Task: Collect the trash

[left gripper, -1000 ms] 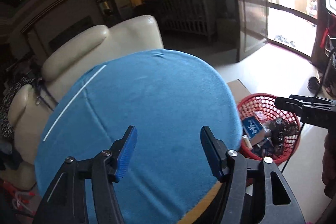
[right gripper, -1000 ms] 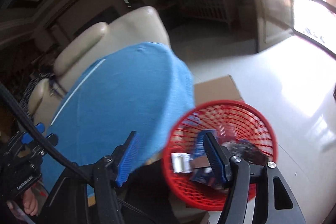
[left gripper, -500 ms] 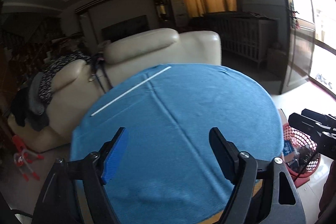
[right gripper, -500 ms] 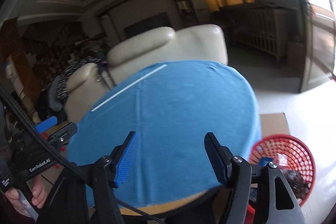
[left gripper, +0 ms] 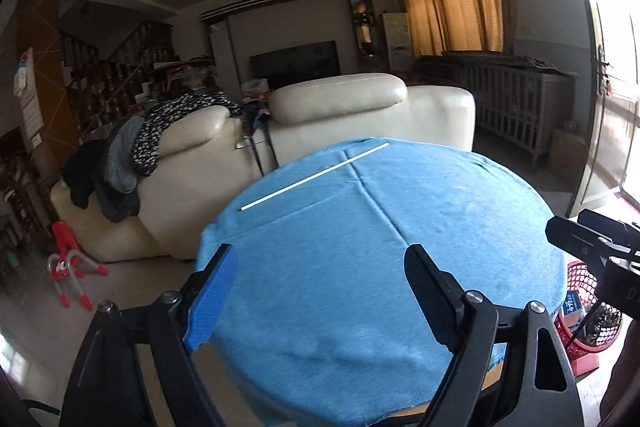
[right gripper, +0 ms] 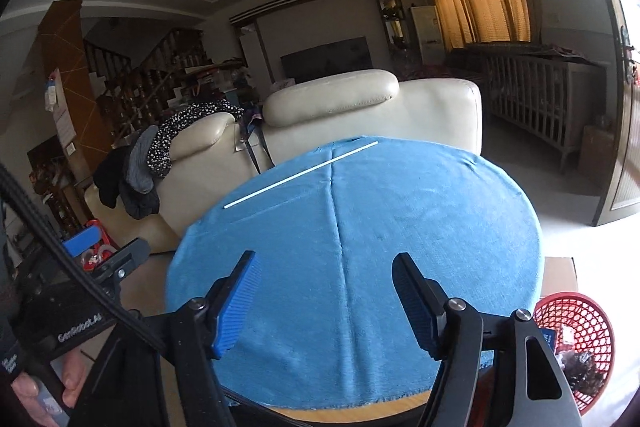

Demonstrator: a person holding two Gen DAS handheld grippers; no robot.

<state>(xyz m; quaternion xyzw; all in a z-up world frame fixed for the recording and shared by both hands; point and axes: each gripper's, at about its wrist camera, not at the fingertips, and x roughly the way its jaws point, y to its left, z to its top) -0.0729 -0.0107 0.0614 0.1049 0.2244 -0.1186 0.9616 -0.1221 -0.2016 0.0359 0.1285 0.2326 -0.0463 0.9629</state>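
A round table under a blue cloth (left gripper: 400, 247) (right gripper: 360, 227) fills the middle of both views. Only a thin white stick (left gripper: 312, 177) (right gripper: 300, 175) lies on it, near the far edge. A red mesh basket (right gripper: 576, 339) (left gripper: 578, 277) holding wrappers and a blue packet stands on the floor at the table's right. My left gripper (left gripper: 318, 259) hangs open over the near part of the cloth with nothing between its fingers. My right gripper (right gripper: 325, 263) hovers beside it, jaws opening, also with nothing between them.
A cream sofa (left gripper: 360, 107) draped with dark clothes stands behind the table. A grey crib (right gripper: 540, 87) lines the right wall and a red toy (left gripper: 66, 267) lies on the floor at left. Cardboard (right gripper: 560, 267) lies under the basket. A hand (right gripper: 68, 387) holds the left tool.
Both views have swung up and left, away from the red basket and level onto the table and sofa. Both grippers rose, and their jaws stand wider than before.
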